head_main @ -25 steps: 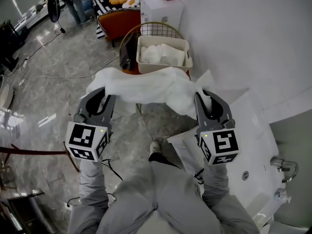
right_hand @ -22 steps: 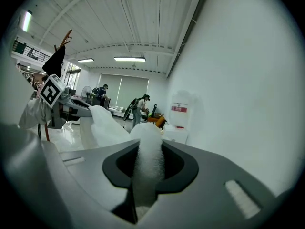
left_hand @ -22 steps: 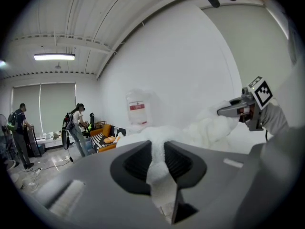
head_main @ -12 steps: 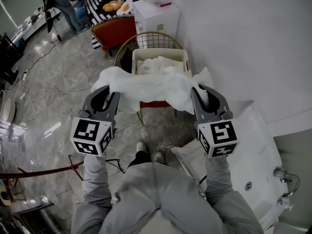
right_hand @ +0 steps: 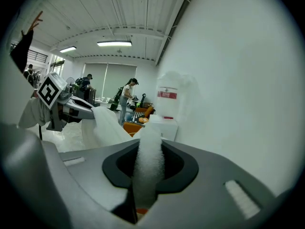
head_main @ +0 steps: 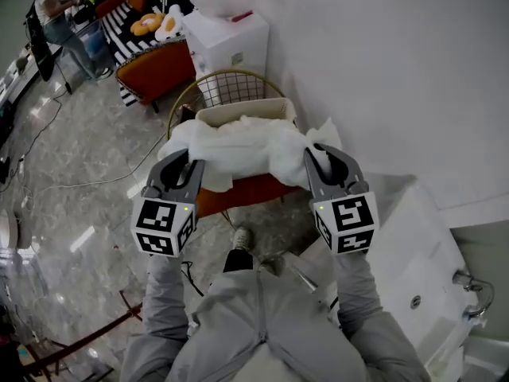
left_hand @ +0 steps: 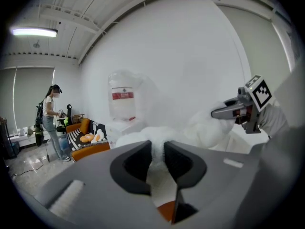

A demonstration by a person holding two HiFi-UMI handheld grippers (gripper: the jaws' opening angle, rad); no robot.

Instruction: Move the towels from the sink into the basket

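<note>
The left claw [head_main: 180,164] and the right claw [head_main: 322,159] are each pinched shut on an end of one white towel [head_main: 238,146]. It stretches between them and bunches just ahead of their tips. The basket [head_main: 238,106] sits right beyond and below both claws, its near side covered by the towel, while the sink [head_main: 417,237] lies behind the right claw, off to its outer side.

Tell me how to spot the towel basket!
Look along the big white wall to the white cabinet. Nearer to us stands a round gold wire frame, and the basket sits beside it on an orange seat, just past the towel in the left claw and right claw. It is the only cream box, with white cloth inside.
</note>
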